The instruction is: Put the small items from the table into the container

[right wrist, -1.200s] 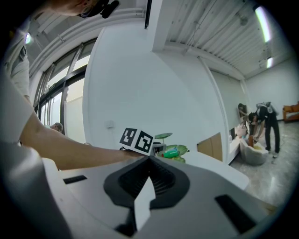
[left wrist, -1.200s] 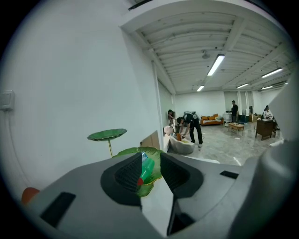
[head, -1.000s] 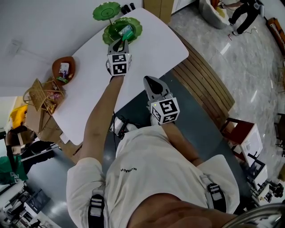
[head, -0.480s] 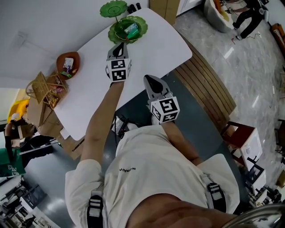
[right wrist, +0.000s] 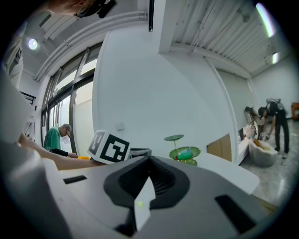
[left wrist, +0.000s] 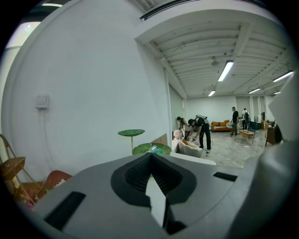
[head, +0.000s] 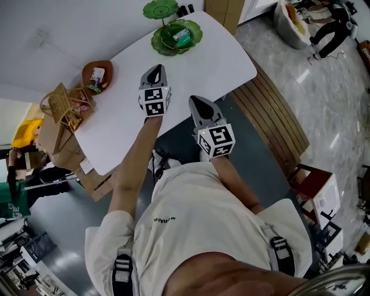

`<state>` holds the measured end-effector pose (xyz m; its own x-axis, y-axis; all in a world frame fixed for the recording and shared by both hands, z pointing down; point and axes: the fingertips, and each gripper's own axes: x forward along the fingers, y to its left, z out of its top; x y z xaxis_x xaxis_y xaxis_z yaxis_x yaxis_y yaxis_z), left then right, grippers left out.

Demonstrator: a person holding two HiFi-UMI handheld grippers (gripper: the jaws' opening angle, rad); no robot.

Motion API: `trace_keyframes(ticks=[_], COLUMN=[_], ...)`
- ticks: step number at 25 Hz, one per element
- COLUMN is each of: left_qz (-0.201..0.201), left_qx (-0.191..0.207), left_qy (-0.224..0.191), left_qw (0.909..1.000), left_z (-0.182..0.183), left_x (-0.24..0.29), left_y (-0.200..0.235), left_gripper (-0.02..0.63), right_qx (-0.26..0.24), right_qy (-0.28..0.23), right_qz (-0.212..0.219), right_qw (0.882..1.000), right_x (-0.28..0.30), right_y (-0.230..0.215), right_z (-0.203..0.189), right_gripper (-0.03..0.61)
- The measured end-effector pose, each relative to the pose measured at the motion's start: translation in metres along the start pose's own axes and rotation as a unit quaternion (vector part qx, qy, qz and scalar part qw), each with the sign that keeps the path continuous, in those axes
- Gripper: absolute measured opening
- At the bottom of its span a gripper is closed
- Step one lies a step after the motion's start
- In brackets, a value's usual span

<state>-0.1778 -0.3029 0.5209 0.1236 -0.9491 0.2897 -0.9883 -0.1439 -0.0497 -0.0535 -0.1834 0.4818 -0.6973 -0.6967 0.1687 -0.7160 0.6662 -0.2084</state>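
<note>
A green leaf-shaped dish (head: 195, 28) stands at the far end of the white table (head: 214, 63), with a smaller green leaf plate (head: 161, 8) on a stem above it. A green and blue packet (head: 182, 38) lies in the dish. My left gripper (head: 155, 74) hovers over the table's middle, well short of the dish, shut and empty. My right gripper (head: 199, 107) is at the table's near edge, also shut with nothing in it. In the left gripper view the dish (left wrist: 152, 148) shows beyond the closed left gripper (left wrist: 152, 161). The right gripper view shows the right gripper (right wrist: 149, 168) and the dish (right wrist: 184, 154).
A brown bowl (head: 97, 74) with small wrapped items sits at the table's left end, beside a wicker basket (head: 60, 107). A wooden slatted bench (head: 272, 121) runs along the table's right side. People stand far off in the room (left wrist: 201, 130).
My left gripper has pulled back from over the green dish toward the person and shut, leaving the packet in the dish. The right gripper has barely shifted.
</note>
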Motion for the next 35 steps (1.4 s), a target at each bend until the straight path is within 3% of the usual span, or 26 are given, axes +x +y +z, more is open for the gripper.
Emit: trace_keyframes(ticks=[20, 29, 32, 35], left_qz=[0.028, 0.031, 0.02, -0.006], left_qx=[-0.024, 0.012, 0.029, 0.075], left_qy=[0.025, 0.032, 0.065, 0.121], left_qw=[0.999, 0.9989, 0.9973, 0.9899], left_z=[-0.046, -0.058, -0.074, -0.103], left_x=[-0.075, -0.091, -0.091, -0.086], left_y=[0.004, 0.018, 0.022, 0.028], left_gripper=[0.003, 0.003, 0.003, 0.004], right_qx=[-0.002, -0.001, 0.003, 0.004], right_qy=[0.002, 0.007, 0.01, 0.01], right_qz=[0.029, 0.036, 0.035, 0.032], right_qw=[1.0, 0.999, 0.999, 0.999], right_x=[-0.007, -0.008, -0.009, -0.01], right_y=[0.036, 0.045, 0.044, 0.045], right_z=[-0.006, -0.011, -0.014, -0.014], right_gripper=[0.009, 0.008, 0.008, 0.008])
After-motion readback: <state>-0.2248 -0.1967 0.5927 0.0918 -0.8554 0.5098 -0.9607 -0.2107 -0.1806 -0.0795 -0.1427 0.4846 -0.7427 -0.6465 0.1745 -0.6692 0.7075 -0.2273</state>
